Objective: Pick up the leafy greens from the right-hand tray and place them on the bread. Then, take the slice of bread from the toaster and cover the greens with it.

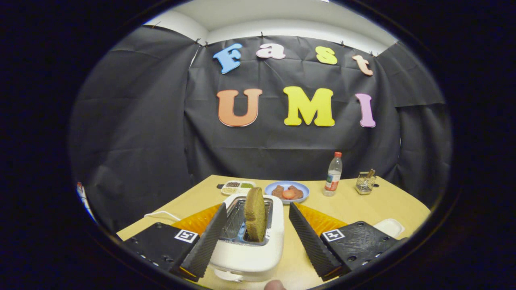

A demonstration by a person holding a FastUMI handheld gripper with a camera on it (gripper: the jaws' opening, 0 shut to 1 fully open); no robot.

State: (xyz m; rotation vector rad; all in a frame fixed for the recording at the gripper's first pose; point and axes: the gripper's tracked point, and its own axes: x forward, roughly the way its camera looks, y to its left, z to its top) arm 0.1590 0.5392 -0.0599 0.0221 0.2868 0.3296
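the gripper (pixel 254 223) hangs over the near end of the wooden table (pixel 363 205) with its 2 ribbed black fingers (pixel 308 241) spread wide, gripping nothing. between them sits the white toaster (pixel 248 249), its top slots facing up. a brown slice of bread (pixel 255 219) stands upright on edge in the toaster's slot, poking well above the rim, roughly midway between the fingertips and touching neither finger. the left finger's tip lies just beside the toaster's left edge; the right finger stands a little apart from its right side.

an orange mat (pixel 322 219) shows behind both fingers, either side of the toaster. beyond the toaster, toward the black cloth wall, rests a blue plate (pixel 302 189) carrying brownish pieces with a round reddish slice on top. just left of that plate sits a small white divided tray (pixel 238 187) with dark, pale and green fillings in its compartments; from here i cannot tell what each one is. right of the plate stands a clear bottle (pixel 333 175) with a red cap, upright, and farther right a small wire basket (pixel 365 183) with something brown sticking out. a white container's corner (pixel 389 227) peeks out past the gripper's right side. a white cable (pixel 161 214) trails across the table on the left. a fingertip (pixel 275 285) shows right below the toaster.
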